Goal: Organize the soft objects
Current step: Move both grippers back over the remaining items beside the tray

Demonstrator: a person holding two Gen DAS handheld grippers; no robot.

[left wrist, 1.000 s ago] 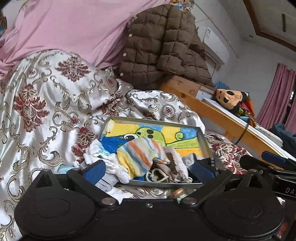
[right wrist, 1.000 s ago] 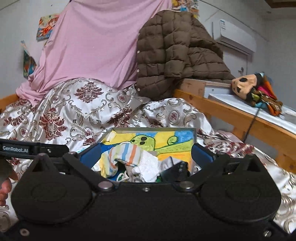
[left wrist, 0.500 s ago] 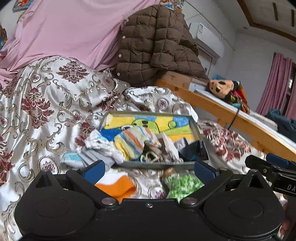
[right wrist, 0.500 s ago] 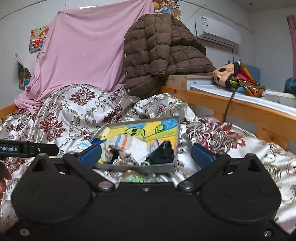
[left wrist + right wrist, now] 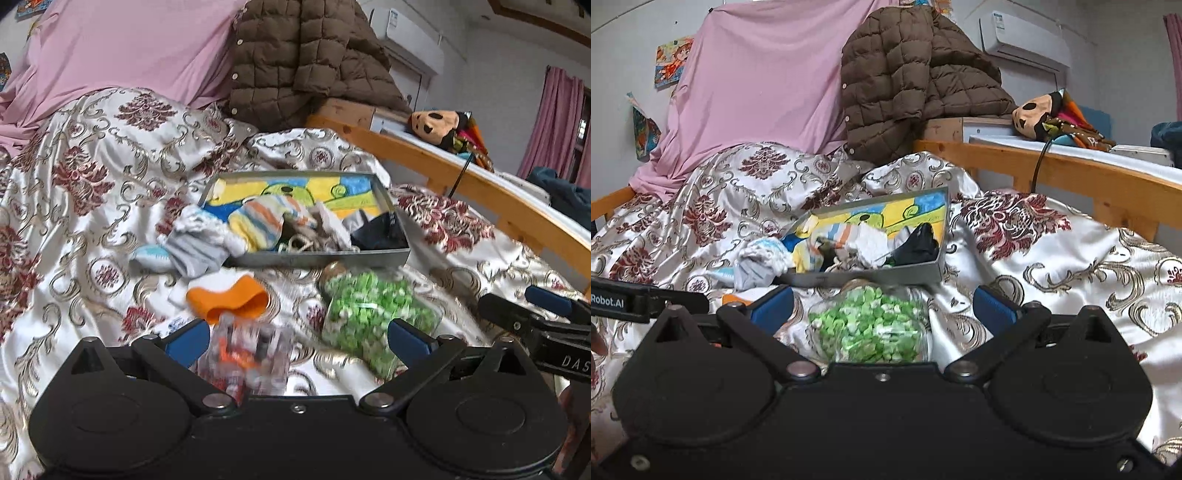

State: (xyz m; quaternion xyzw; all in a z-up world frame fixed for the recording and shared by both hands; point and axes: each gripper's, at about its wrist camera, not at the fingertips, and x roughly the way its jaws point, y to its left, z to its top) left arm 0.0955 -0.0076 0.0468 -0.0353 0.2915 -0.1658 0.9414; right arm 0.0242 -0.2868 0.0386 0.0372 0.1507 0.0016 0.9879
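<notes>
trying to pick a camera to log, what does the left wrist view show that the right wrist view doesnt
Only the left wrist view shows the orange and white sock in full, a blurred clear packet between its open fingers, and the right gripper at its edge. Only the right wrist view shows the wall posters and the left gripper's arm. Both show the grey tray of socks, the striped sock, the jar of green candies and the brown jacket.
</notes>
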